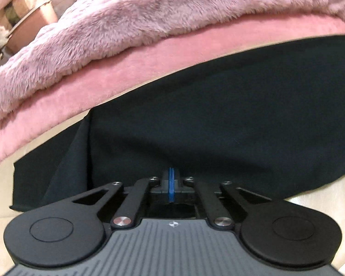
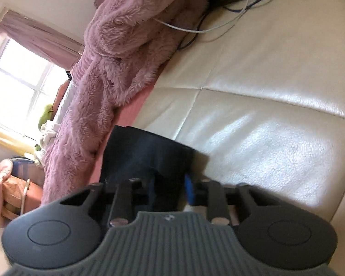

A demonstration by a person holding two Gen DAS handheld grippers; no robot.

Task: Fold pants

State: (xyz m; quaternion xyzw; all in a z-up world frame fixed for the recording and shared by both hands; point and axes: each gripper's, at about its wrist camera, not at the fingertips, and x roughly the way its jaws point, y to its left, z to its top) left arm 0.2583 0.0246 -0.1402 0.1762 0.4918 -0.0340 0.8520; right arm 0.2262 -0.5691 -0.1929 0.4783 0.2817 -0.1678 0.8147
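Note:
The dark navy pants (image 1: 207, 119) lie spread across a cream leather couch, filling the middle of the left wrist view. My left gripper (image 1: 171, 172) is shut, its blue pads pressed together at the near edge of the pants, and seems to pinch the cloth. In the right wrist view one end of the pants (image 2: 147, 151) lies right in front of my right gripper (image 2: 170, 184). Its jaws stand apart, with the cloth between them, and one blue pad (image 2: 188, 188) shows on the right.
A fluffy pink blanket (image 1: 149, 18) on a pink cover lies along the far side of the pants, also in the right wrist view (image 2: 108, 73). Cream couch cushions (image 2: 264, 92) stretch to the right. Cables (image 2: 218, 23) lie at the far end. A window is at the left.

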